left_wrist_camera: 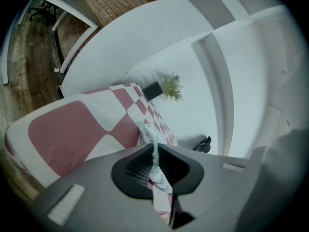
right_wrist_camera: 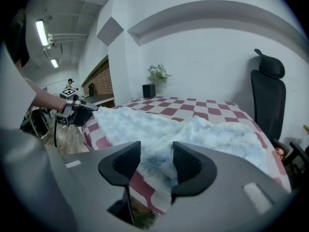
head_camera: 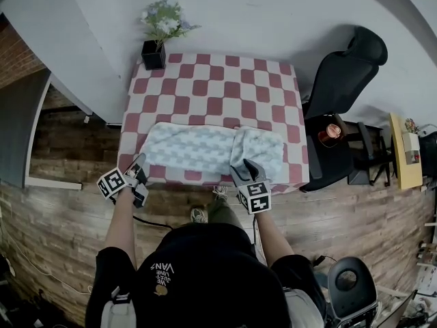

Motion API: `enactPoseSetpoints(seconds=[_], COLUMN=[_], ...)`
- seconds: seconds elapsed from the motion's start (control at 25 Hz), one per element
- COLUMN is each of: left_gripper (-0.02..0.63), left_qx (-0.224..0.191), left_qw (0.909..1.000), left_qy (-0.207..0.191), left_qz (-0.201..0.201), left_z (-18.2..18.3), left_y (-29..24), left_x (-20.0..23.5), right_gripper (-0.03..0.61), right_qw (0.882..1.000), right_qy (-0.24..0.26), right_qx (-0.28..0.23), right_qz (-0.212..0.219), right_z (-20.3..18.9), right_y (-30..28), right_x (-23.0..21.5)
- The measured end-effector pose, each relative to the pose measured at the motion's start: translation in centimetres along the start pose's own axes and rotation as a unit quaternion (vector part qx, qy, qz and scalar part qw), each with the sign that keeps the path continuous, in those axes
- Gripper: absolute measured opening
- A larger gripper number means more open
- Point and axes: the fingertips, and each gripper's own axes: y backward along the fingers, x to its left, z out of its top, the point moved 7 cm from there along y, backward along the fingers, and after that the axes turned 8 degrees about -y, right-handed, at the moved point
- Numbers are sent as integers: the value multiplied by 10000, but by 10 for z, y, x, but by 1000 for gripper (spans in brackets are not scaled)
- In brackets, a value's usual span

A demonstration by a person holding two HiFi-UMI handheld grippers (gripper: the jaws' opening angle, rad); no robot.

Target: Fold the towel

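One thin pinch of towel corner sits clamped in the left gripper jaws, rest of cloth running fwd from them. Right gripper jaws stand wide apart, nothing pressed; bunched towel end lies between & just ahead of them, on the checked worktop.
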Motion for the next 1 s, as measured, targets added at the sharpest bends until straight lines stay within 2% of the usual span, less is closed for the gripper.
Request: enactPoseSetpoints(seconds=[0.08,0.28,0.52,0.64,0.72,0.8,0.88,1.0], left_gripper=[29,26,26,26,25,26,25,26], left_qx=[14,48,16,137,354,652,999,1534], left_qw=[10000,9985,9933,9833,9671,9419,9094,8527], left_qy=[-47,-498,-1084,-1734,-2435,-3196,-3925,-4843], left_qz=[-20,-226,-400,-537,-650,-795,-947,-1218], left_z=[3,15,32,35,33,26,11,-25], left_y=[-1,-8,-25,-37,-48,-61,-77,-100], left_x=[-3,-24,-60,-89,-113,-140,-168,-202], right_gripper=[200,235,233,233,233,233,233,233], right_qw=[9997,9984,9985,9969,9962,9958,9954,9952], right_qy=[189,-58,-483,-715,-784,-806,-828,-827], right_qx=[103,472,-11,-193,-250,-296,-332,-343], right_qz=[117,319,266,252,288,319,338,391], right_z=[-2,-12,-2,3,6,8,11,11], right_y=[-5,-13,12,26,34,40,46,56], right_x=[12,18,9,-2,-8,-15,-24,-37])
